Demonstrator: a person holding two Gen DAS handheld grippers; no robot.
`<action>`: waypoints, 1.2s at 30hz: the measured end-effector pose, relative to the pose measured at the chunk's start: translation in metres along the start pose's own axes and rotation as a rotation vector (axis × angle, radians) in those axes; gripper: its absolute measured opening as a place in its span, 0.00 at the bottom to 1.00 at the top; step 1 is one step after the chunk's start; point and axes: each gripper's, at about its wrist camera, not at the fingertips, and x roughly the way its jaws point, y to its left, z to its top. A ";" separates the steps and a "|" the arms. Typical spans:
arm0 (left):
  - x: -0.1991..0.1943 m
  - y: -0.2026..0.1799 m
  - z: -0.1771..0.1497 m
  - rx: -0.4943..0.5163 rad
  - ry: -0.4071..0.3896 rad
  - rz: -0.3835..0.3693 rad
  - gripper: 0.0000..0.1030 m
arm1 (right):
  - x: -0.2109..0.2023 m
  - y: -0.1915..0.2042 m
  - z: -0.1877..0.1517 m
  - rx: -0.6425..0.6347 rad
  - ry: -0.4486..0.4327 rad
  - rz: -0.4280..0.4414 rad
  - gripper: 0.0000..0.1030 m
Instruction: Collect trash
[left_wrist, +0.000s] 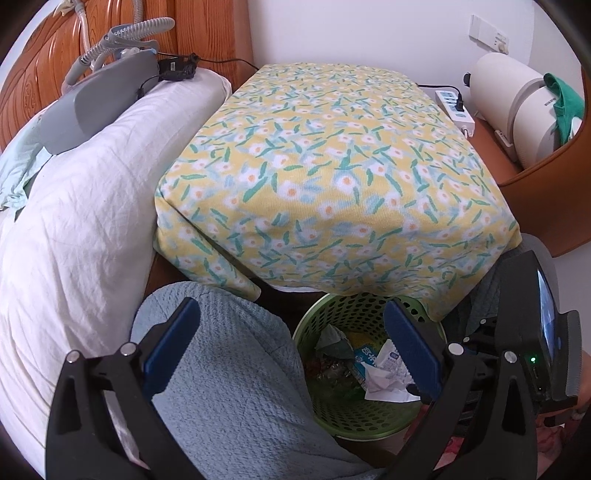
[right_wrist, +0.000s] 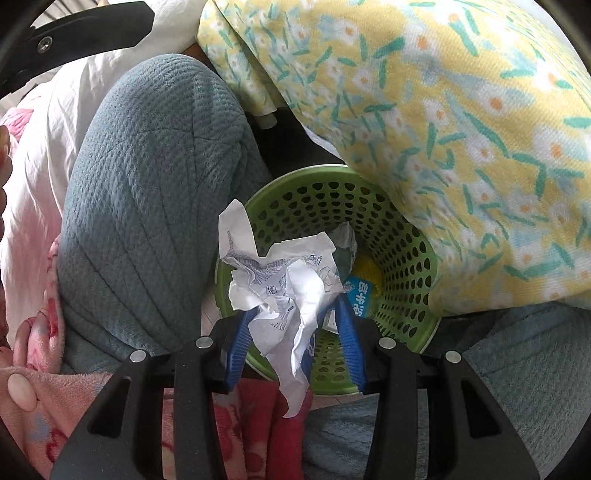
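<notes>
The right tool (right_wrist: 295, 332) points steeply down over the green perforated basket (right_wrist: 402, 236), its blue fingers (right_wrist: 349, 332) pinched partway together on a crumpled white paper (right_wrist: 284, 280) printed with small blue text. The wad bulges out above the pads and a loose tail hangs below them, right at the near rim of the basket. Inside the basket lie more scraps: a blue-and-white packet (right_wrist: 360, 295) and something yellow (right_wrist: 369, 267) beneath it.

Over on the left wrist view, the left tool (left_wrist: 291, 339) hangs wide open with nothing between its blue pads (left_wrist: 171, 343). Below it sits the same basket (left_wrist: 332, 410), half tucked under the yellow floral cloth (left_wrist: 332, 166) draped over the counter. Just left of the basket is a knee in blue-grey waffle fabric (left_wrist: 229, 369), pressed close to the rim. A white pillow (left_wrist: 81, 206) lies further left, against a carved wooden headboard (left_wrist: 40, 62).
</notes>
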 end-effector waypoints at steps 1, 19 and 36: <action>0.000 0.000 0.000 0.001 0.000 0.000 0.92 | 0.002 0.000 0.001 0.002 0.000 -0.002 0.43; 0.002 0.001 -0.003 -0.008 0.008 0.005 0.92 | 0.006 -0.003 0.002 0.011 0.017 -0.012 0.79; -0.004 0.007 0.003 -0.022 -0.013 0.019 0.92 | -0.019 0.004 0.017 -0.001 -0.045 -0.044 0.84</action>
